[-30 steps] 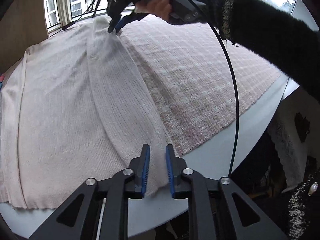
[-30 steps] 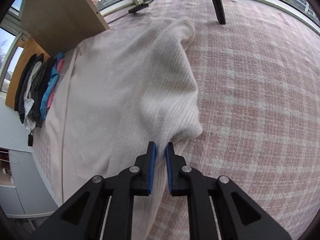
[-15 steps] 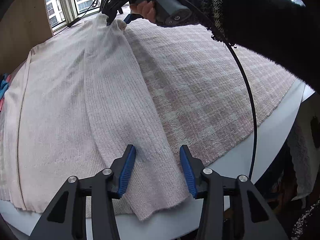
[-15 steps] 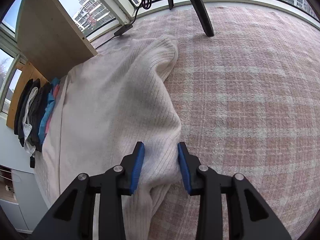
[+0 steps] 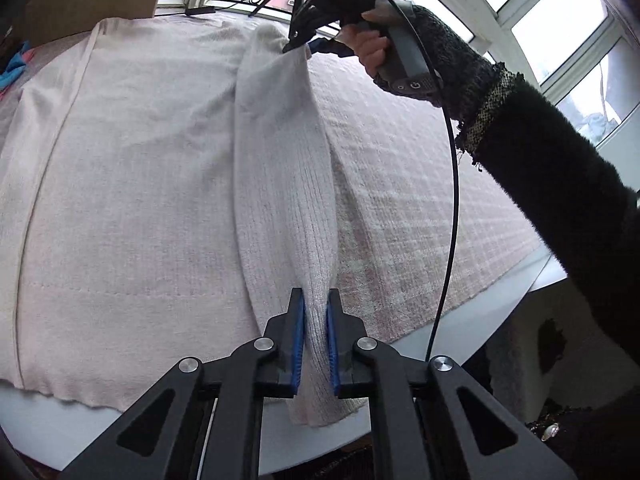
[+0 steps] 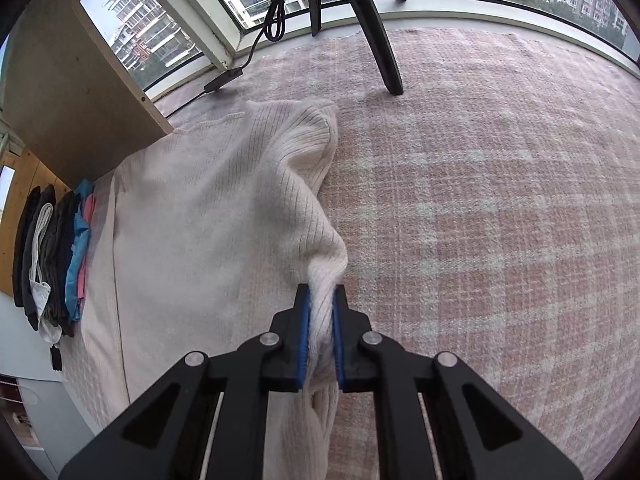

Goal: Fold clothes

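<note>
Plaid cloth [image 6: 480, 220] bare beside sweater [image 5: 140, 160].

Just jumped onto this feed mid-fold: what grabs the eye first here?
The pale ribbed sweater sleeve, lifted off the checked pink cloth and strung between both grippers. The left gripper pinches its near end at the table edge; the right gripper clamps the far end near the window.

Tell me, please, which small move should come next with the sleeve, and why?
Probably carry the sleeve leftward onto the sweater body. The left gripper and right gripper each pinch one end, and it hangs raised along the body's right edge.
</note>
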`<state>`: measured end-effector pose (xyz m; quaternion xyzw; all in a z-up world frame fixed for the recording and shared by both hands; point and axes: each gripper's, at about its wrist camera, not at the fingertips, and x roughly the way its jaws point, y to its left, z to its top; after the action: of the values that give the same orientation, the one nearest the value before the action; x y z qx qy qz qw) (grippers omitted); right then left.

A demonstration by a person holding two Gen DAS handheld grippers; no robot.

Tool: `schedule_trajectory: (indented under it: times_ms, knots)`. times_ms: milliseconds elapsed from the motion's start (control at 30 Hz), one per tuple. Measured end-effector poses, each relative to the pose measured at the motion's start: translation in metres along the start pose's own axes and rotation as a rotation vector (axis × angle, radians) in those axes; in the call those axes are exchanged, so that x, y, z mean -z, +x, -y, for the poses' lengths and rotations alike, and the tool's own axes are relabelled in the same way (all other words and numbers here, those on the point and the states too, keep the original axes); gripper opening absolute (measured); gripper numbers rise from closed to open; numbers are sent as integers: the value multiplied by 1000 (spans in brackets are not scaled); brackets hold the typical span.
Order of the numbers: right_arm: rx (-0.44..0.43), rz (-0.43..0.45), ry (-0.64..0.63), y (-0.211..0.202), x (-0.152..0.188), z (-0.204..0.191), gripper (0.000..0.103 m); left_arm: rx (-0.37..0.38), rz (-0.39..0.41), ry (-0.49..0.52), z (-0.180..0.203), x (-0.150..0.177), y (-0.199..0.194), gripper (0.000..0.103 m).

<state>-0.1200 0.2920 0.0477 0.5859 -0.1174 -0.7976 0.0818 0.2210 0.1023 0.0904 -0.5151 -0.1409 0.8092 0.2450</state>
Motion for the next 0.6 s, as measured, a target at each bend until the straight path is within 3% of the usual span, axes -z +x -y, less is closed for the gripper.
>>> schedule_trajectory:
  times_ms: [200,400,500,600]
  knots:
    - [103,35,-87,-15,-21,-69,10,66,7,-132,-57,10,-22,8]
    - [208,2,-191,16,-25,-151,10,73,13,-246,-106,18,-23,8]
    - [198,-57,-254,45,-22,-188,14,51,6,-315,-126,23,-26,11]
    - [207,-125,-329,61,-16,-211,15,-64,61,-283,-127,25,-46,13]
